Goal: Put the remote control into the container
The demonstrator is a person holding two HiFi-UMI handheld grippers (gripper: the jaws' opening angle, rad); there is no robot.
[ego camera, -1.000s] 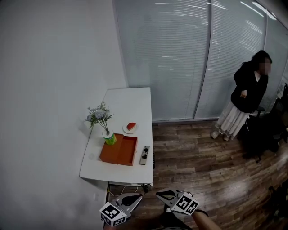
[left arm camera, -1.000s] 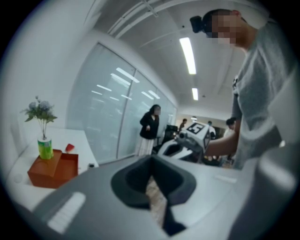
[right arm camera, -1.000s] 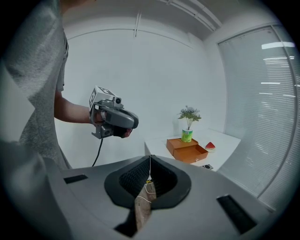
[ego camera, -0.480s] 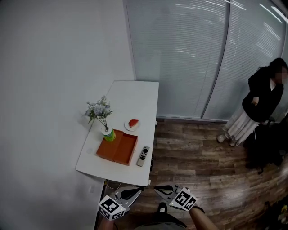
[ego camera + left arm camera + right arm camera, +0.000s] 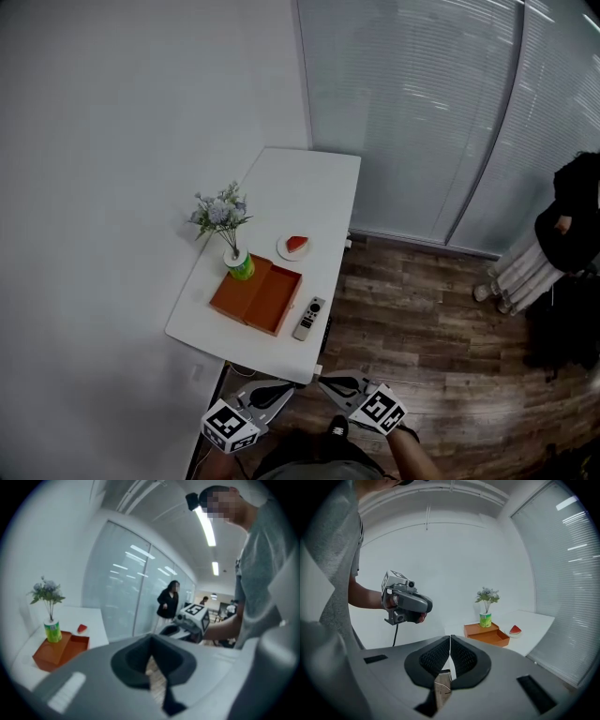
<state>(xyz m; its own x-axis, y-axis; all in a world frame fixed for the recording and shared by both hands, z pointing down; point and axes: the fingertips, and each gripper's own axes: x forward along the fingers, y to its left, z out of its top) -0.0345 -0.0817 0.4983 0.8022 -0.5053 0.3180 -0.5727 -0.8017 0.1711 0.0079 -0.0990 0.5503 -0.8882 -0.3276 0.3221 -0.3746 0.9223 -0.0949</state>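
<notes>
The grey remote control [image 5: 309, 319] lies on the white table [image 5: 319, 187], near its front right edge. Just left of it sits the orange container [image 5: 258, 298], an open shallow tray, seen also in the left gripper view [image 5: 61, 648] and the right gripper view [image 5: 486, 633]. Both grippers hang in the air below the table's near edge, apart from everything on it. My left gripper [image 5: 281, 390] [image 5: 151, 640] is shut with nothing in it. My right gripper [image 5: 330, 382] [image 5: 450, 639] is shut too, its pads meeting on nothing.
A green can with flowers [image 5: 239, 265] stands at the container's far left corner. A small plate with a red slice [image 5: 296, 247] lies behind the container. A white wall runs along the table's left. A person [image 5: 572, 225] stands at the far right on the wood floor [image 5: 431, 337].
The table and its objects have come nearer to both grippers and shifted right in the head view. The standing person has slid toward the right edge. Both grippers stay shut.
</notes>
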